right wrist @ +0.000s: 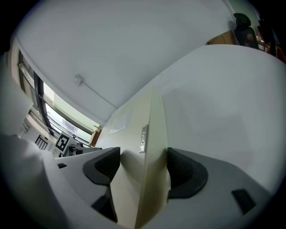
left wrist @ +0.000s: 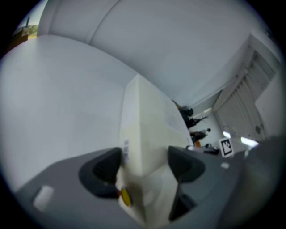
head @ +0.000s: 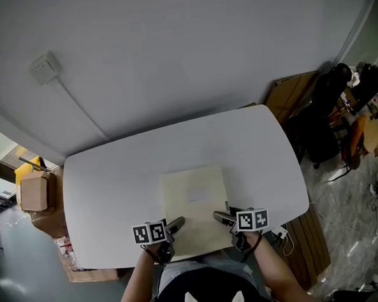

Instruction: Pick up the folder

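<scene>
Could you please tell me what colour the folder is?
The folder is a plain pale cream, clearest in the head view.

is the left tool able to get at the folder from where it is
Probably yes: the left tool has the near left corner of the folder between its jaws, with nothing on the white table in the way. The right tool holds the near right corner.

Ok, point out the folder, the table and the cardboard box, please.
folder [head: 195,194], head view, middle of its cover
table [head: 114,177], head view, bare top left of the folder
cardboard box [head: 33,192], head view, its top face
</scene>
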